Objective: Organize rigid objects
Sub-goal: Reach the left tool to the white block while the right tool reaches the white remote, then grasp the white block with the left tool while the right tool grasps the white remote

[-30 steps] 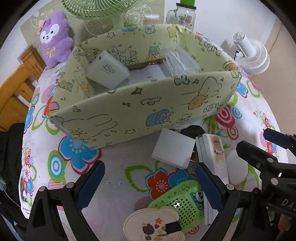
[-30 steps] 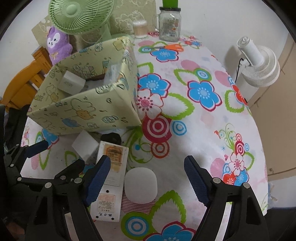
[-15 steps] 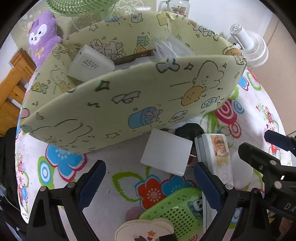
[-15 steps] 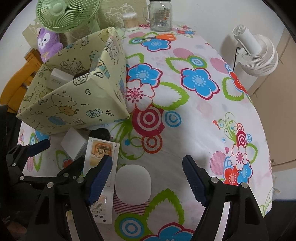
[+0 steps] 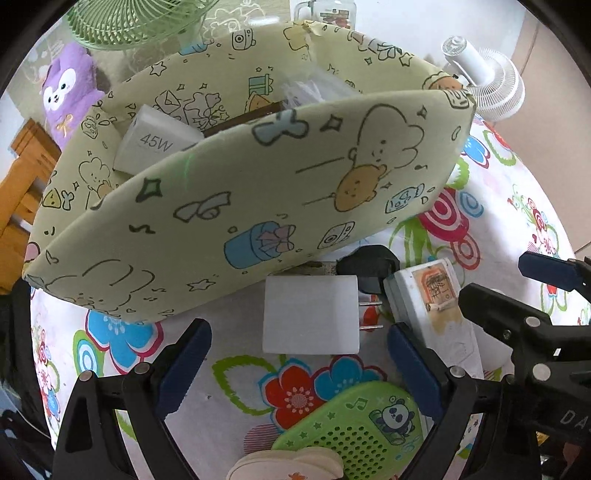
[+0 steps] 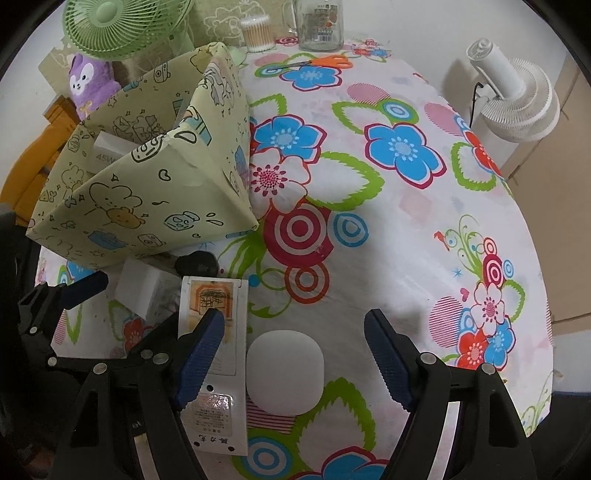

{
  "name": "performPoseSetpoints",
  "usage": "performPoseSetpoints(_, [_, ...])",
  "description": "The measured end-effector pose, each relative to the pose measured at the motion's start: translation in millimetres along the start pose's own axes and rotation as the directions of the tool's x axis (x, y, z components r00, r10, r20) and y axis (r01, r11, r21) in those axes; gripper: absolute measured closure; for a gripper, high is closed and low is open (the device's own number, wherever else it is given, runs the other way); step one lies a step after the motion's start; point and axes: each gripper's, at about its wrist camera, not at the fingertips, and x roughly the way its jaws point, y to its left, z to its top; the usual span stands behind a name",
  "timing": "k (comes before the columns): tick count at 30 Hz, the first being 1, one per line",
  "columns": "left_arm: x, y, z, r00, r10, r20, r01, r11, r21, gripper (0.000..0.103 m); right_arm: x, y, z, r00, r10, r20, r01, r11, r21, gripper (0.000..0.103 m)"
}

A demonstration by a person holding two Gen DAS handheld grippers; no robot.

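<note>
1. My left hand-held gripper [image 5: 299,365] is low over the bench [image 6: 406,236], jaws spread wide and holding nothing; its blue pads flank the near edge of the white plug adapter [image 5: 310,314] without touching it.
2. My right hand-held gripper [image 6: 295,354] is likewise wide open and holding nothing, with the white rounded case [image 6: 284,371] lying between its fingers and the white power strip [image 6: 214,354] partly under its left finger.
3. The green panda speaker [image 5: 354,428] lies nearest my left gripper, under its fingers.
4. Beyond the adapter, a black object [image 5: 369,262] sits just beside the strip's far end.
5. Farther on, the yellow cartoon-print box [image 5: 236,206] stands open, a 45W charger [image 5: 155,142] inside it.
6. A green fan [image 6: 110,26] and glass jar [image 6: 319,24] stand at the far bench edge.
</note>
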Motion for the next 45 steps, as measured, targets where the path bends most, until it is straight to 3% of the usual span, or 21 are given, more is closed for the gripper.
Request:
performPoseSetpoints(9, [14.4,-1.5,6.2,1.000,0.010,-0.007,-0.010,0.999,-0.035,0.008,3.9,2.6,1.6,1.000,0.008,-0.012,-0.008,1.000,0.007,0.022])
performPoseSetpoints(12, [12.4,-3.0,8.4,0.999,-0.032,0.000,0.032,0.999,-0.027,0.023,3.9,2.6,2.5,1.000,0.006,-0.011,-0.006,1.000,0.008,0.022])
performPoseSetpoints(14, [10.9,-2.1,13.1,0.999,-0.046,0.009,0.046,0.999,0.001,0.040,4.4,2.7,3.1,1.000,0.008,-0.014,-0.008,1.000,0.011,0.022])
performPoseSetpoints(28, [3.6,20.8,-1.0,0.999,-0.050,-0.006,0.050,0.999,-0.018,0.040,4.2,24.3,-2.2,0.999,0.036,-0.020,-0.037,0.999,-0.028,0.022])
performPoseSetpoints(39, [-7.9,57.7,-22.8,0.999,-0.039,-0.009,0.038,0.996,-0.081,0.040,-3.3,50.9,-10.1,1.000,0.004,0.011,-0.003,0.994,-0.106,0.023])
performPoseSetpoints(45, [-9.9,60.9,-35.8,0.999,-0.052,-0.002,0.052,0.995,-0.084,0.040,-3.7,51.2,-16.5,1.000,-0.012,0.003,0.012,0.996,-0.084,0.024])
